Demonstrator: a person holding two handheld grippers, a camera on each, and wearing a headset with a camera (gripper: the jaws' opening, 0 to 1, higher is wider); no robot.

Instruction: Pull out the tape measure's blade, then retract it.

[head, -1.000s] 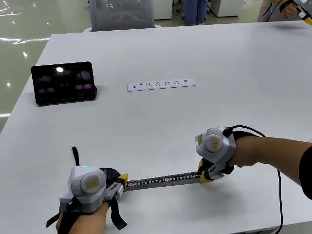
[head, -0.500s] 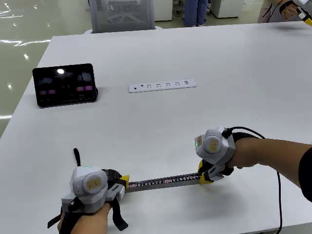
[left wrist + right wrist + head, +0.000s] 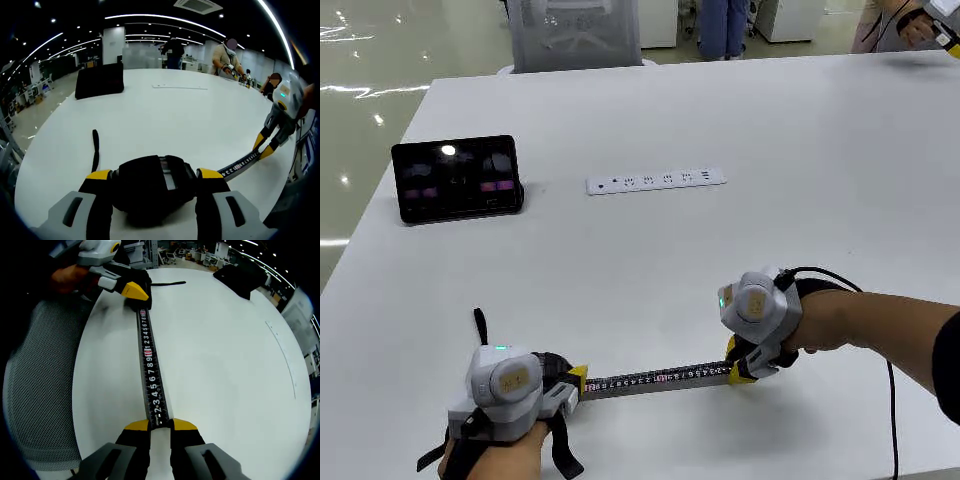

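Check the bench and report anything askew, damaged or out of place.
Nothing stands out. The dark numbered blade runs straight from the black tape measure case in the left gripper to the right gripper at its tip.

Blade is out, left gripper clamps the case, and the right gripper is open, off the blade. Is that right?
Not quite. The right gripper is shut on the blade near its tip, as the right gripper view shows. The rest stands: the blade is out and the left gripper clamps the case.
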